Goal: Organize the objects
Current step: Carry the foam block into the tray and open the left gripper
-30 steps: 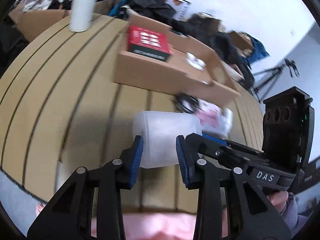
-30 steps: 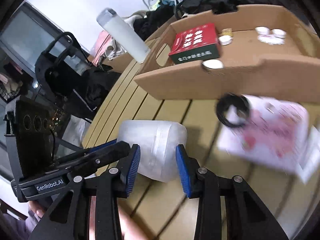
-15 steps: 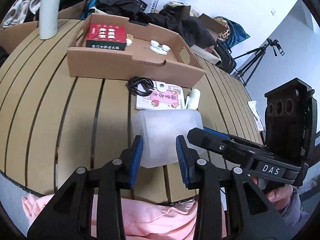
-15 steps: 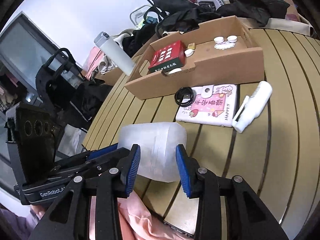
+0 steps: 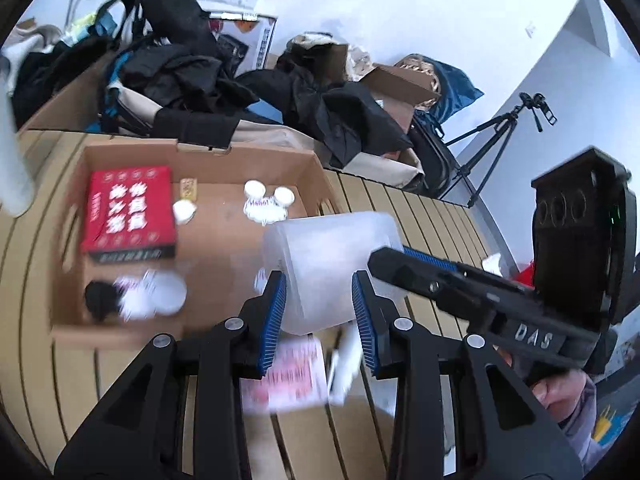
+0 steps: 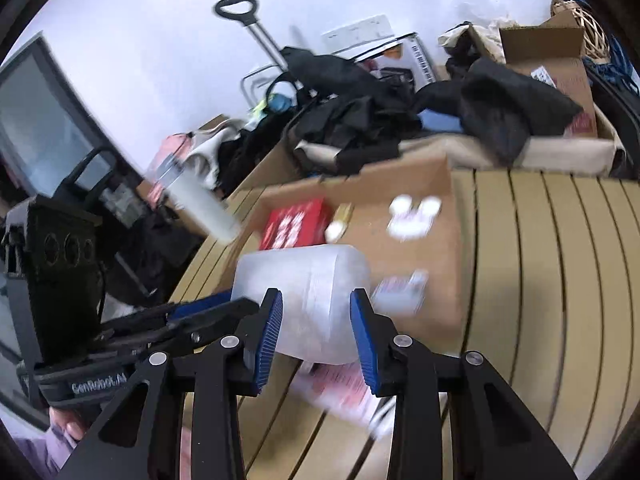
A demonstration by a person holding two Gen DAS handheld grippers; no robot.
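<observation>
Translucent jug (image 5: 332, 264) clamped by both left gripper (image 5: 319, 320) and right gripper (image 6: 316, 328); red box (image 5: 130, 210) seen in cardboard tray (image 5: 224, 168); tripod (image 5: 496, 136) shown only in left view.

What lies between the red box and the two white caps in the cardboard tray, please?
In the left wrist view, a small yellowish packet and a small white lid lie on the tray floor between the red box and the white caps.

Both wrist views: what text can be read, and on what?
"DAS": right gripper body, seen in the left wrist view.
"GenRobot.AI": left gripper body, seen in the right wrist view.
"Hello!": white sticker in the cardboard box.
Red box: white characters, blurred.
Pink booklet: blurred.
</observation>
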